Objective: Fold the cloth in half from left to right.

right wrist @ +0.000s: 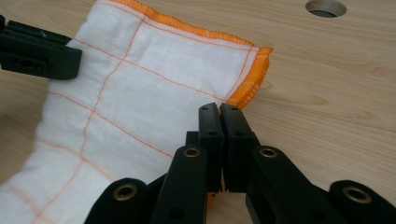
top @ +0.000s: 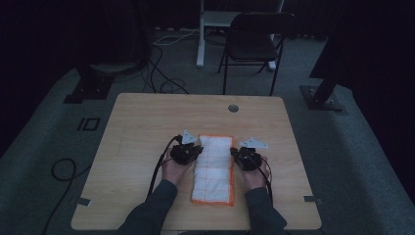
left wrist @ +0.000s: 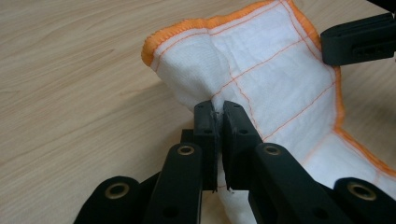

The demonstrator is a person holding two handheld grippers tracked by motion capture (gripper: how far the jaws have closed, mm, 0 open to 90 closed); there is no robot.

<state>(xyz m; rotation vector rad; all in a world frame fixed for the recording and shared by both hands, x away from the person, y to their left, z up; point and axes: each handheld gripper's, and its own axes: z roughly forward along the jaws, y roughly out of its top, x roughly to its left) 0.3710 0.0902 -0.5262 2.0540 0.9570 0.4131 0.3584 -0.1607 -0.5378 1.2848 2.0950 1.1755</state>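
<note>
Cloth [top: 213, 169], white with orange hem, is lying lengthwise on the table [top: 137, 127] while the left gripper [left wrist: 217, 114] and right gripper [right wrist: 219, 116] are each pinching a long edge near its far end, so grasping looks done and folding remains.

hidden: cloth [left wrist: 261, 70] edge pinched between left gripper [left wrist: 217, 112] jaws — we can't see it | cut off: cloth's near end, bottom of left gripper view

My matt black plastic jaws meet soft white woven cloth [left wrist: 275, 70] with orange stitched hem, over the smooth pale wood-grain table [left wrist: 74, 79].
</note>
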